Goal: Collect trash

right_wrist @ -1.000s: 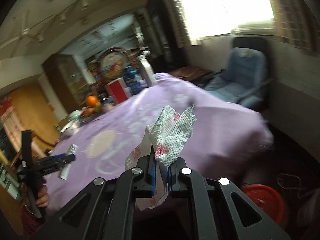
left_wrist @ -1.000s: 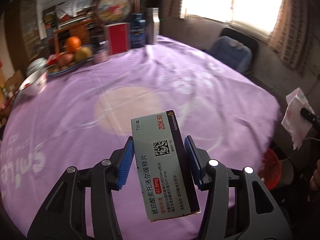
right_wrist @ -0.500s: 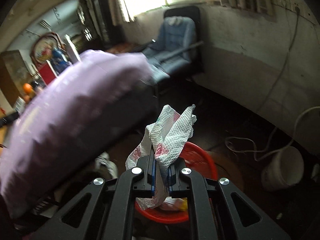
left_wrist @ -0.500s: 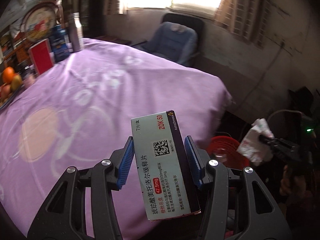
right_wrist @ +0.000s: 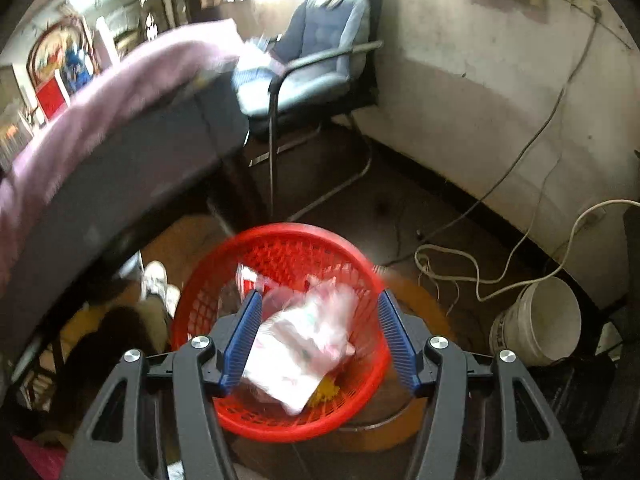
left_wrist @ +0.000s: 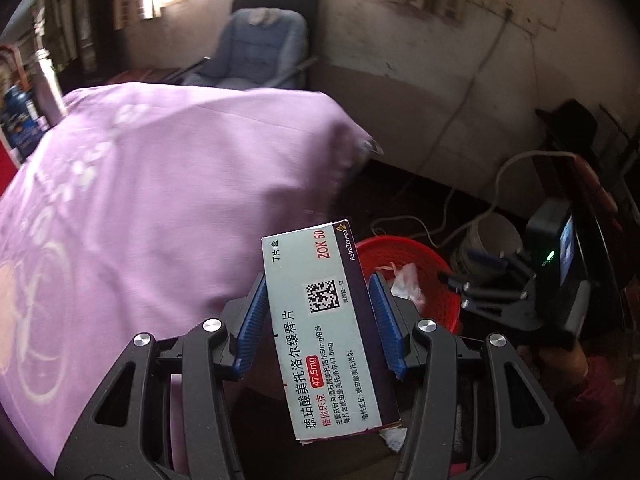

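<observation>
My left gripper (left_wrist: 316, 316) is shut on a white and purple medicine box (left_wrist: 320, 328), held beside the purple-covered table above the floor. A red mesh trash basket (left_wrist: 428, 292) stands on the floor just beyond it. My right gripper (right_wrist: 318, 340) is open right above the same basket (right_wrist: 224, 304). A crumpled white and pink tissue (right_wrist: 304, 340) is blurred, loose between the open jaws over the basket's inside. The right gripper also shows in the left wrist view (left_wrist: 480, 280), to the right of the basket.
The purple-clothed table (left_wrist: 140, 216) fills the left. A blue chair (right_wrist: 320, 52) stands by the wall. A white bucket (right_wrist: 540, 320) and loose cables (right_wrist: 460, 264) lie on the floor to the right of the basket.
My right gripper has opened and let go of the tissue, which drops into the red basket. Both grippers have swung from the table toward the basket. The left still grips the box.
</observation>
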A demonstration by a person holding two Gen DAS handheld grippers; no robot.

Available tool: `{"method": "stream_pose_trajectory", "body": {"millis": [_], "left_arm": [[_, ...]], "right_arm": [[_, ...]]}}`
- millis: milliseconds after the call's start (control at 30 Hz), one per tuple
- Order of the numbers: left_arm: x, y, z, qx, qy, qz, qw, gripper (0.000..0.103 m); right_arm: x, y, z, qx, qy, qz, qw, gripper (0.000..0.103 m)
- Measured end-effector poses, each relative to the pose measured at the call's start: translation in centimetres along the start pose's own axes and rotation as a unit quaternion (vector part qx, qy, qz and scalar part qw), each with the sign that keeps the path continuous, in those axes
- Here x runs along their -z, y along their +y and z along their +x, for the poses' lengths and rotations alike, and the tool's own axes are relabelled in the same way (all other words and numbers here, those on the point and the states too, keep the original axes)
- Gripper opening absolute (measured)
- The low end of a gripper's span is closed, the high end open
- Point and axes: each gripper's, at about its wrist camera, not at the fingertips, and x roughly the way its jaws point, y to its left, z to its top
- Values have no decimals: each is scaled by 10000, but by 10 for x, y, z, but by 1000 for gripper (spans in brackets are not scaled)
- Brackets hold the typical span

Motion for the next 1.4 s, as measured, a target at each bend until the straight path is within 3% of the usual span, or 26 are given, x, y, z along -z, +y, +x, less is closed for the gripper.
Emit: {"method": "stream_pose_trajectory", "body": {"millis": [67,133,300,600,700,767,933,1133,1300,1400], "left_arm": [[-2,-11,10,83,51,110,9999,51],[-3,-22,21,161,94,224,9996,51],[-7,-51,49,400,272,474,9977,51],[-14,-76,90,703,582,628,9938,52],[-11,-78,103,696,686,608,9934,69],[-8,-79,107,682,724,614,9931,74],[3,-74,100,481,692,546,9950,80],[13,-64,56,-229,100,529,9983,92],[21,-51,15,-664,-292,369,9967,95],[27,-44,-4,-686,-390,267,9965,96]], "right_arm": [[-6,-16,-13,-25,-216,281,9994,71],[-12,-32,-26,-220,-427,686,9965,75],[-16,-65,-41,-825,-602,1410,9847,75],[-15,-81,-39,-775,-575,1606,9823,75],[-12,-80,-37,-758,-506,1601,9829,75],[-10,-77,-36,-733,-435,1576,9838,75],[-6,-64,-38,-543,-303,1407,9881,75],[-6,-41,-58,-276,-235,1089,9934,76],[-9,-21,-97,-50,-379,673,9970,84],[-7,-9,-126,44,-486,485,9976,94]]}}
